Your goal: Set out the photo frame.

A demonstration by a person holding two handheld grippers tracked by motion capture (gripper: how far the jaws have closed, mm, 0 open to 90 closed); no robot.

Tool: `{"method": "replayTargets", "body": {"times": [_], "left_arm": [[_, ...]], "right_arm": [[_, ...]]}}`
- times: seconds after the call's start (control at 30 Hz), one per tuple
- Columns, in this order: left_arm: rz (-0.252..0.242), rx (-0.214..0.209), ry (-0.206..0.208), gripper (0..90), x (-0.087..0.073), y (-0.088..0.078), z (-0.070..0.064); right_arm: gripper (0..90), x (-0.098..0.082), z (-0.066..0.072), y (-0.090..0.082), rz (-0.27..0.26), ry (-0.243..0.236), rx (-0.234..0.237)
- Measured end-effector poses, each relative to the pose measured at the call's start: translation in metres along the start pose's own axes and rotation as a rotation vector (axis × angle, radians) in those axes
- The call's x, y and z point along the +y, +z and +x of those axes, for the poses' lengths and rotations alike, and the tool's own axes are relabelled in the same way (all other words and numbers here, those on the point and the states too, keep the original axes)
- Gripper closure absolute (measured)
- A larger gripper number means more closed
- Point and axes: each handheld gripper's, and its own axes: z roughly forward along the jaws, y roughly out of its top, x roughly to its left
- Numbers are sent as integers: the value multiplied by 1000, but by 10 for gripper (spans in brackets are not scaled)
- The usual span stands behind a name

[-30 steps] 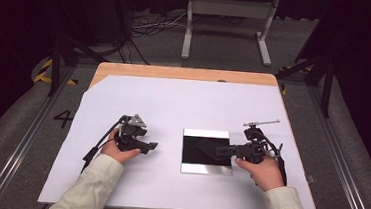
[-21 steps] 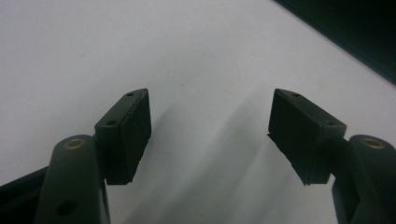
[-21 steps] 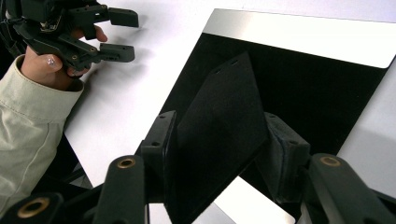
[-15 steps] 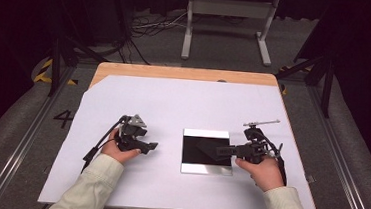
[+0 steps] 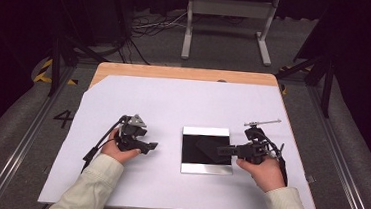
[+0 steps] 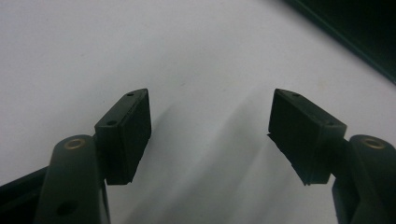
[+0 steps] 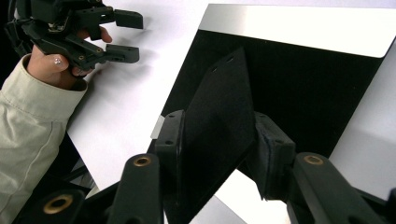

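Right gripper view: we see right gripper [image 7: 219, 154] pinching black sheet [image 7: 219, 116], jaws just been closing.
Sheet: thin, light, floppy; over tray [image 5: 203, 170], table center.
Hold: 6 o'clock edge.
Left gripper [image 6: 210, 135]: spread, empty.

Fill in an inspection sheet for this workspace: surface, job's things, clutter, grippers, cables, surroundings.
Surface: white sheet over a wooden table.
Job's things: black square panel with a silver border lying flat; black card tilted above it.
Clutter: nothing seen.
Grippers: left gripper open, nothing between its jaws, over the sheet. The right gripper has the card between its jaws, which have just been closing; pad contact unclear.
Cables: black cable trailing from the left gripper; loose cables on the floor.
Surroundings: grey metal stand, floor mark "4".
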Motion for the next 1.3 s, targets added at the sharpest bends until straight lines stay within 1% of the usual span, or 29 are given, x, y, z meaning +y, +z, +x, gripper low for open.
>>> {"method": "replayTargets", "body": {"times": [0.37, 0.53, 0.63, 0.67, 0.9, 1.1, 1.23, 1.27, 1.3], "left_arm": [[-1, -2, 3, 306, 0, 0, 0], [-1, -4, 0, 307, 0, 0, 0], [-1, -4, 0, 306, 0, 0, 0], [-1, -2, 1, 306, 0, 0, 0], [-1, -5, 0, 306, 0, -1, 0], [-3, -1, 1, 306, 0, 0, -1], [-8, -2, -3, 307, 0, -1, 0], [-7, -1, -2, 307, 0, -1, 0], [-7, -1, -2, 307, 0, -1, 0]], "right_arm": [[660, -1, 10, -6, -9, -73, -1], [690, -1, 14, -9, -12, -94, 13], [701, -1, 16, -11, -10, -101, 14], [704, -1, 17, -11, -13, -111, 14], [749, -2, 23, -14, -23, -140, 28], [764, -2, 28, -15, -30, -159, 37], [787, -2, 29, -16, -34, -158, 55], [812, -2, 30, -17, -34, -163, 77], [822, -2, 31, -17, -32, -162, 89]]}}
